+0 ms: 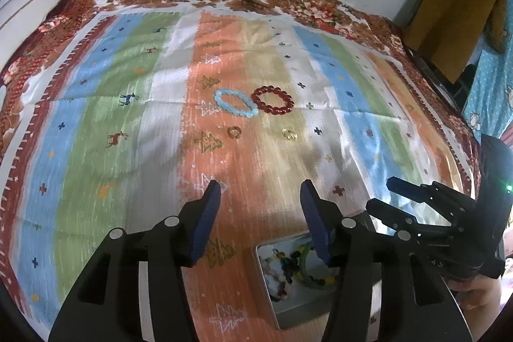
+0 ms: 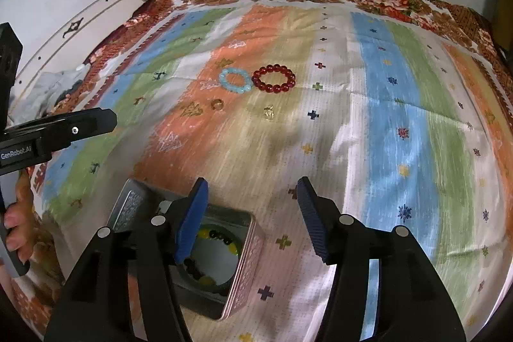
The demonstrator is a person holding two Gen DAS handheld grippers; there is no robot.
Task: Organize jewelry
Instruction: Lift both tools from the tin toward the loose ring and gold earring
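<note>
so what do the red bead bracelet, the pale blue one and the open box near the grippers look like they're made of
Red bead bracelet: glossy translucent beads, likely glass or resin.
Pale blue bead bracelet: milky, softly shiny beads, perhaps glass or stone.
Open box: thin grey rim, patterned sides, probably printed tin.

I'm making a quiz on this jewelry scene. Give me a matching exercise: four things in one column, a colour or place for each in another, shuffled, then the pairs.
Things:
1. left bracelet
2. right bracelet
3. tin
4. amber ring

Descriptions:
A. dark red beads
B. open, nearest the fingers, beads inside
C. pale blue beads
D. on the orange stripe, nearer than the bracelets

Pairs: 1-C, 2-A, 3-B, 4-D
</note>
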